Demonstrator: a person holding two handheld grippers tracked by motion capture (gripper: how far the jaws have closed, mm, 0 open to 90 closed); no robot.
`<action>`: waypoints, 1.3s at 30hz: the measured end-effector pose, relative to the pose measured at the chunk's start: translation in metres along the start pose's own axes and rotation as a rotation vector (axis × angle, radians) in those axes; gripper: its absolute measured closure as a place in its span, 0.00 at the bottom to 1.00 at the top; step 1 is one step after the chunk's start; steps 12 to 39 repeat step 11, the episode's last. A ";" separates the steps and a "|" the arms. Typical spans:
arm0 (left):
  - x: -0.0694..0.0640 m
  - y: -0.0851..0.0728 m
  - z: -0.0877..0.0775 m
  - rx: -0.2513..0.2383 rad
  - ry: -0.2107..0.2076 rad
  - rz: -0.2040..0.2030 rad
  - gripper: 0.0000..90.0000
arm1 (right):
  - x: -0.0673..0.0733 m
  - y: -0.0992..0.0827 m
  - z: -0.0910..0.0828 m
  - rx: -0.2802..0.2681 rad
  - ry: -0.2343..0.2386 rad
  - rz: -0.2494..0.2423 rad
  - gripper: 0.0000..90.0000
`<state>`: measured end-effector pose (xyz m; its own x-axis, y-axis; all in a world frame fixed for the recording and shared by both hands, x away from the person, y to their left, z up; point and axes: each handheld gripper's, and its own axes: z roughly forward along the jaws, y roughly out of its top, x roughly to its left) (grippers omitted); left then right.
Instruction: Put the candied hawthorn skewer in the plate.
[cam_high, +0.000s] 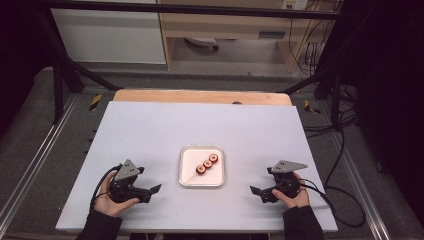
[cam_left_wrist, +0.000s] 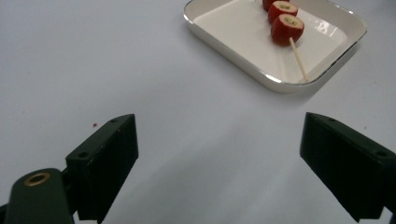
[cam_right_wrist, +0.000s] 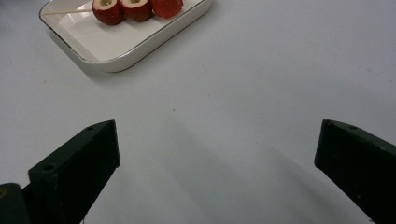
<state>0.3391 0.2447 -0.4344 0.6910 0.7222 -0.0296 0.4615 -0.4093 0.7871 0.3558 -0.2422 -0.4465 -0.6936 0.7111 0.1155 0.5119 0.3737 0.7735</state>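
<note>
both tongs sit low on the white counter (cam_high: 150, 130) near the person, left tongs (cam_high: 150, 191) and right tongs (cam_high: 257, 192) each spread wide, holding nothing. ahead between them is a white tray (cam_high: 186, 175) with a skewer (cam_high: 206, 164) of three red pieces, running diagonally, bare stick end toward the left tongs, so that side looks handier.

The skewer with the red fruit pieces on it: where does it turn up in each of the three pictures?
High view: the skewer lies slantwise in the white tray, mid-table between both grippers.
Left gripper view: upper right, bare stick end pointing toward the camera; the top piece is cut off by the picture's edge.
Right gripper view: top left, bare stick pointing left.
Shared landmark: the white tray's rim.
</note>
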 end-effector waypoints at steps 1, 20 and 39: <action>0.001 -0.002 -0.001 -0.002 0.002 -0.002 0.12 | 0.000 0.000 0.000 -0.001 0.001 0.002 0.01; 0.005 -0.010 -0.004 -0.011 -0.005 -0.021 0.12 | 0.000 0.000 -0.001 0.002 0.006 0.003 0.01; 0.005 -0.010 -0.004 -0.011 -0.005 -0.021 0.12 | 0.000 0.000 -0.001 0.002 0.006 0.003 0.01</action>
